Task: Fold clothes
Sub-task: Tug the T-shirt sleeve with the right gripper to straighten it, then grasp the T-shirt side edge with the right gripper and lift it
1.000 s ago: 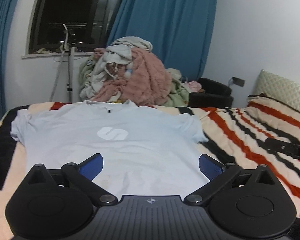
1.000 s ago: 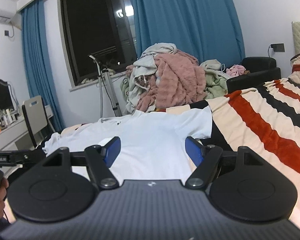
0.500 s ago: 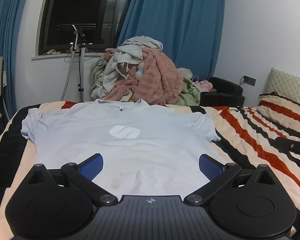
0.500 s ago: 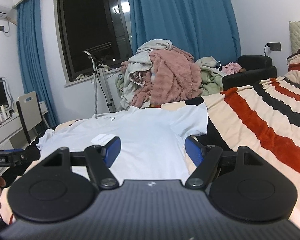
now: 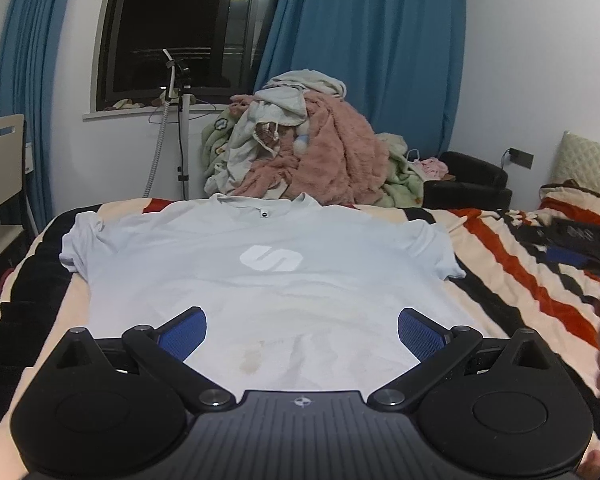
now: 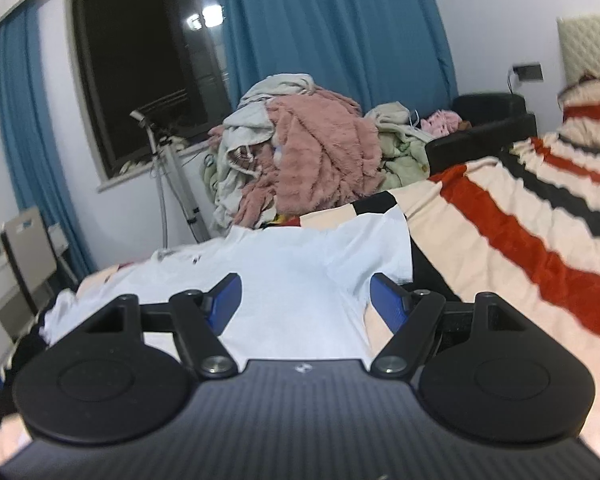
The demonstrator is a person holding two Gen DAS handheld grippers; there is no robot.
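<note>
A pale blue T-shirt [image 5: 268, 272] with a white S logo lies spread flat on the striped bed, collar at the far end, sleeves out to both sides. My left gripper [image 5: 302, 330] is open and empty above the shirt's near hem. My right gripper [image 6: 306, 300] is open and empty, low over the shirt [image 6: 300, 272] near its right sleeve. The right gripper also shows at the right edge of the left wrist view [image 5: 572, 248], blurred.
A striped red, black and cream blanket [image 5: 520, 272] covers the bed. A heap of clothes and a pink blanket [image 5: 312, 160] sits past the far end. A black armchair [image 5: 468, 184], a chair [image 5: 4, 168] at left and a metal stand [image 5: 184, 136] line the wall.
Both grippers have moved forward and lower over the shirt. The right gripper has swung right toward the right sleeve; its view is now blurred. Both stay open.
</note>
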